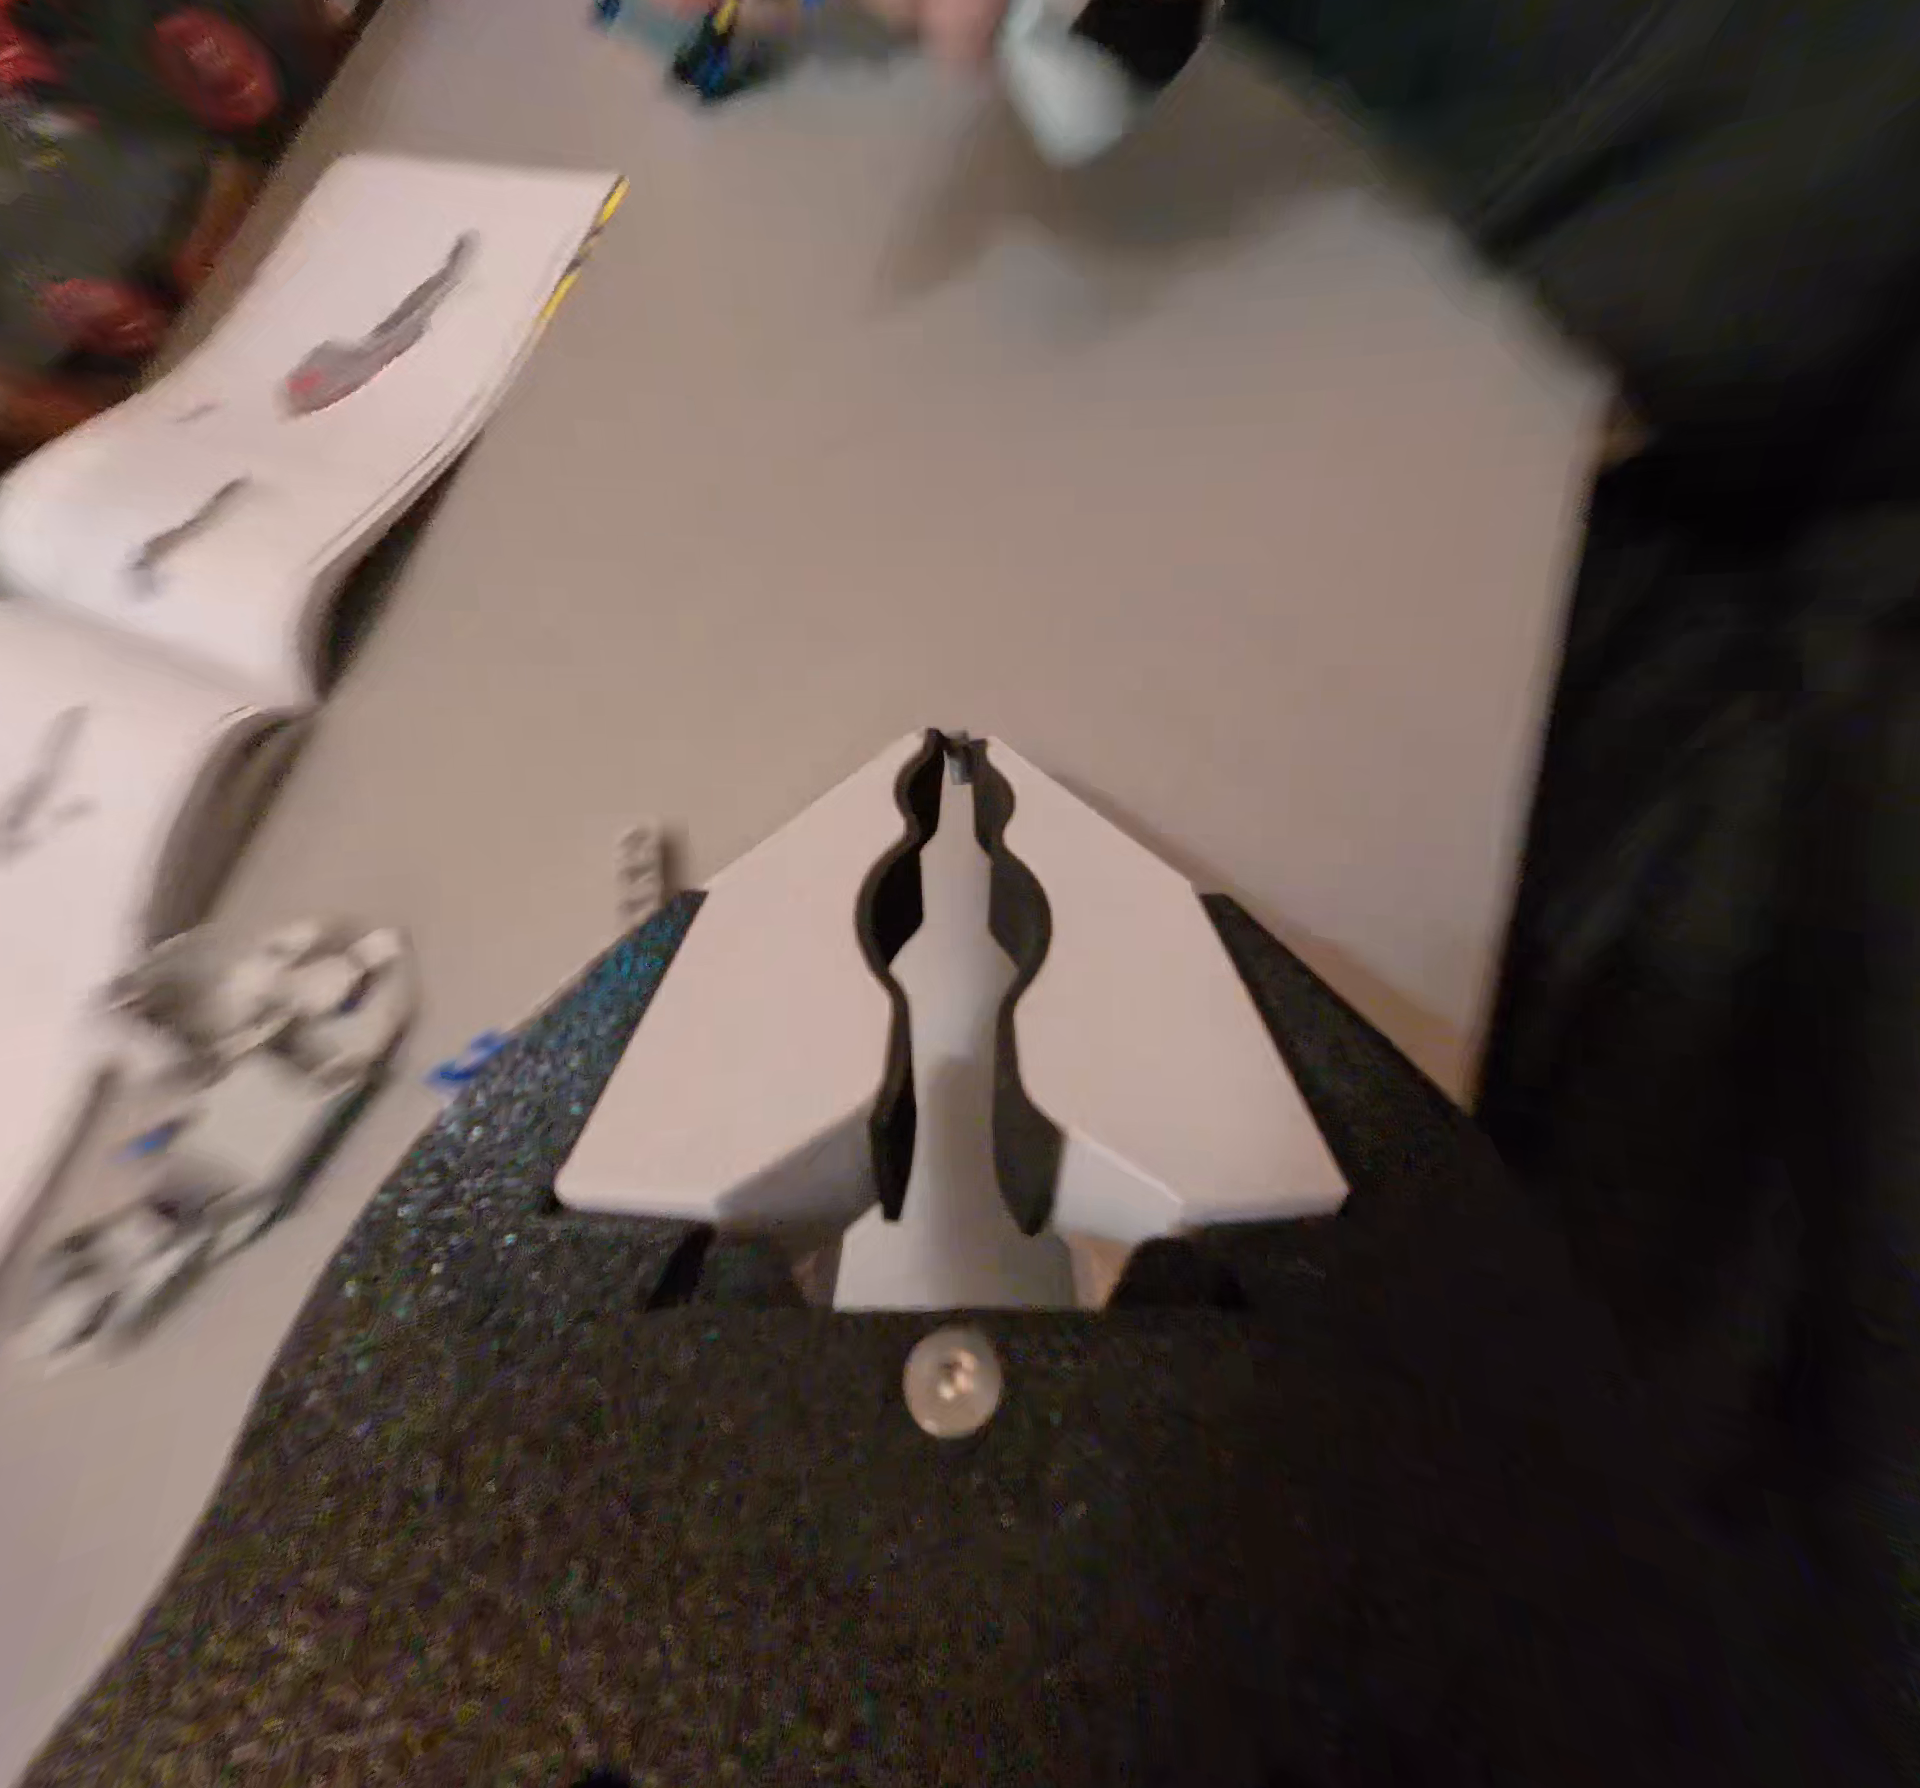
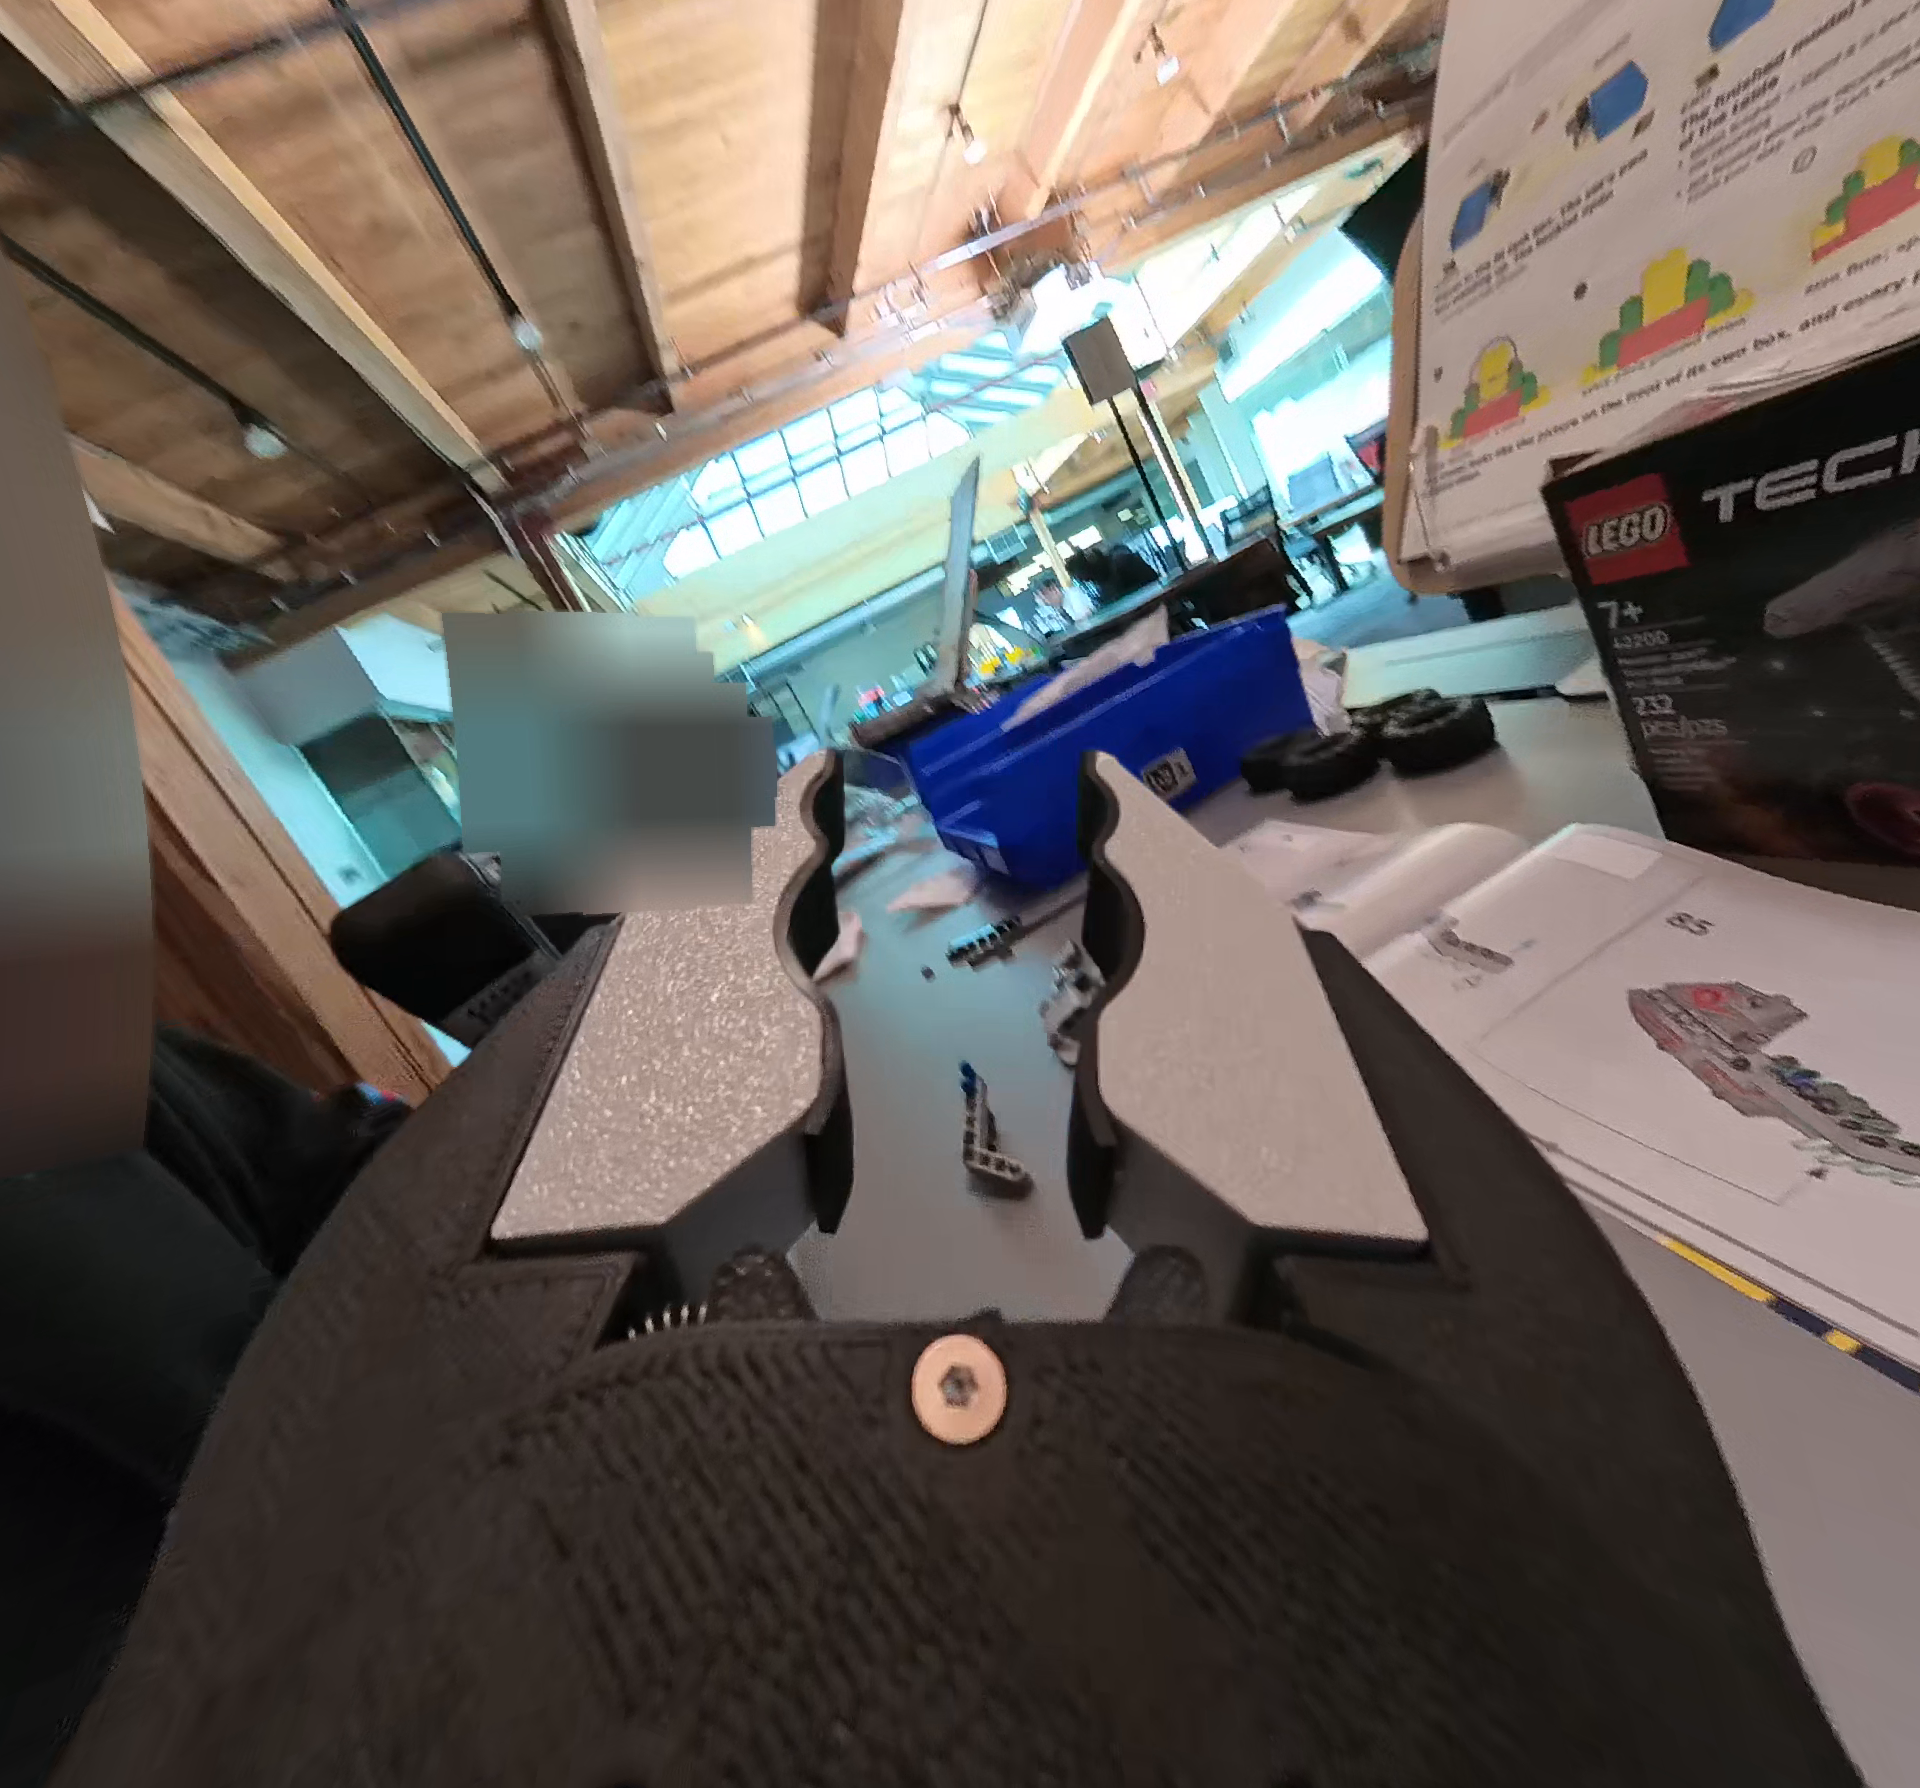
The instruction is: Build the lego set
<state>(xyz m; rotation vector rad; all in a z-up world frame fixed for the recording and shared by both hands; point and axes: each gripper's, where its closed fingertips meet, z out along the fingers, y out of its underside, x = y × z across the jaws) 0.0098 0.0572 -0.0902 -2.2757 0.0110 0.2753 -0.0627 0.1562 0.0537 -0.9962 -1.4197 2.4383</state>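
Lego piece (image 1: 958, 770), small and grey, sits pinched at the left gripper (image 1: 951, 751) tips above the table (image 1: 935, 512). Right gripper (image 2: 961, 782) gapes wide, empty. Instruction booklet (image 2: 1621, 1042), blue bin (image 2: 1091, 762) and set box (image 2: 1766, 658) lie beyond.
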